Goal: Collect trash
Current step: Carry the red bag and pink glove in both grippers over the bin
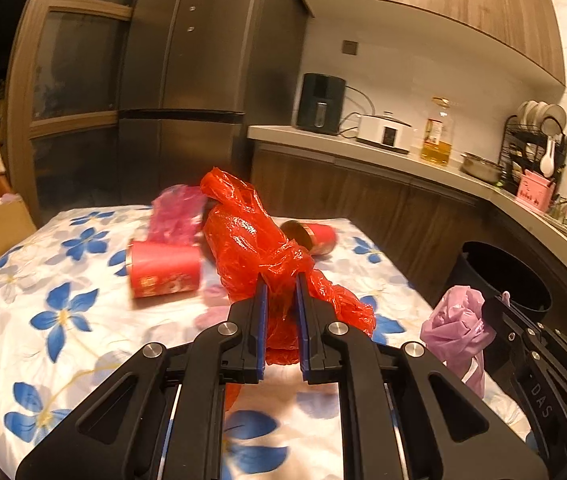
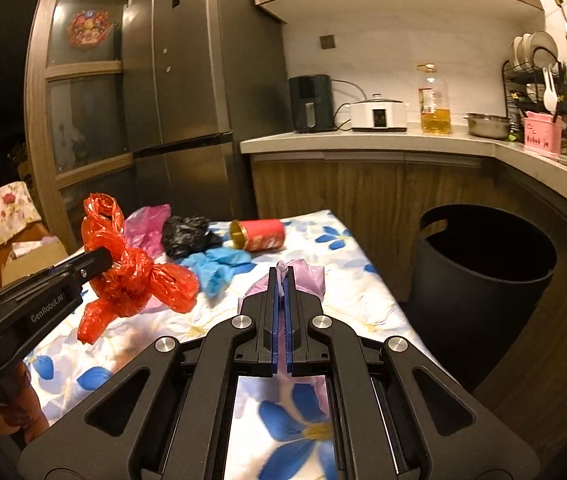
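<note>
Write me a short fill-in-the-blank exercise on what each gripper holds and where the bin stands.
1. The left gripper is shut on a knotted ____ plastic bag.
2. The right gripper pinches a pale ____ bag.
3. The black bin stands on the floor between the table and the ____.

Missing words: red; purple; kitchen counter

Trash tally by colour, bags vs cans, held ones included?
Red bag (in left tongs): 1
Lilac bag (in right tongs): 1
Pink bag: 1
Black bag: 1
Blue bag: 1
Red cans: 2
Total: 7
</note>
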A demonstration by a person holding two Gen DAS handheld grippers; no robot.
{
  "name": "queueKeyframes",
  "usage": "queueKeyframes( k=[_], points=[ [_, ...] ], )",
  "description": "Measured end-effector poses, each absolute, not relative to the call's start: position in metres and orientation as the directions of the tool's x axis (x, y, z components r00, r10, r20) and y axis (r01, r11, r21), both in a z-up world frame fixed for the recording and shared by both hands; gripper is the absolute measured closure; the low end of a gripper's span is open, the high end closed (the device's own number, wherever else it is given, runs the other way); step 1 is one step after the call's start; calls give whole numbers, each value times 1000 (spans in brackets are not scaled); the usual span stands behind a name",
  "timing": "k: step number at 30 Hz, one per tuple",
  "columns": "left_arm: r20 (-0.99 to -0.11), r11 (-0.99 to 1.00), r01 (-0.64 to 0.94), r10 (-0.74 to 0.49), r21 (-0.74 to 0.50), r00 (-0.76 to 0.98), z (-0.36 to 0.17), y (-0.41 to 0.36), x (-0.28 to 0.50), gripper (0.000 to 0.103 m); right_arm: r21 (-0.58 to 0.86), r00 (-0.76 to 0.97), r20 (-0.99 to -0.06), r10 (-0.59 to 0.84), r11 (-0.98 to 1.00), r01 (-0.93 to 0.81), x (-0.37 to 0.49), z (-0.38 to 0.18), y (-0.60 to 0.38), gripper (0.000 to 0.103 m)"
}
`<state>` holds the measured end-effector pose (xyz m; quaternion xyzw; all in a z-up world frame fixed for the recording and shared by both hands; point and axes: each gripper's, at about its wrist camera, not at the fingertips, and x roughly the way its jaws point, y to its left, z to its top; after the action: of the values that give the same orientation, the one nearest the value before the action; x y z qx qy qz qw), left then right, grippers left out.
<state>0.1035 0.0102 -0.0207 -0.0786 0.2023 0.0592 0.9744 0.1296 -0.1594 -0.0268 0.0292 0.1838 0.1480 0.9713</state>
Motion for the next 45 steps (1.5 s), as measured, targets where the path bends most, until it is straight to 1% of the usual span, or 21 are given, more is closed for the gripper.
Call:
queueKeyframes(
  k=[11,15,27,35,45],
  points=[
    [-396,993,-33,-13,-109,918,-14,-44,133,90,115,924,-320,209,977,-181,142,-15,-208,101],
    [-390,995,17,-54,-99,919,-10,-68,144,90,117,939,-306,157,985,-126,147,-10,-233,101],
    [-340,983,174,-185,-64,922,8,-147,177,90,129,967,-256,-2,991,36,163,6,-307,101],
    [-342,969,239,-246,-64,907,7,-187,200,90,136,961,-269,-66,985,106,180,4,-343,101],
    [-356,951,305,-301,-48,885,1,-220,227,90,141,951,-295,-91,981,137,199,-3,-363,101]
  ],
)
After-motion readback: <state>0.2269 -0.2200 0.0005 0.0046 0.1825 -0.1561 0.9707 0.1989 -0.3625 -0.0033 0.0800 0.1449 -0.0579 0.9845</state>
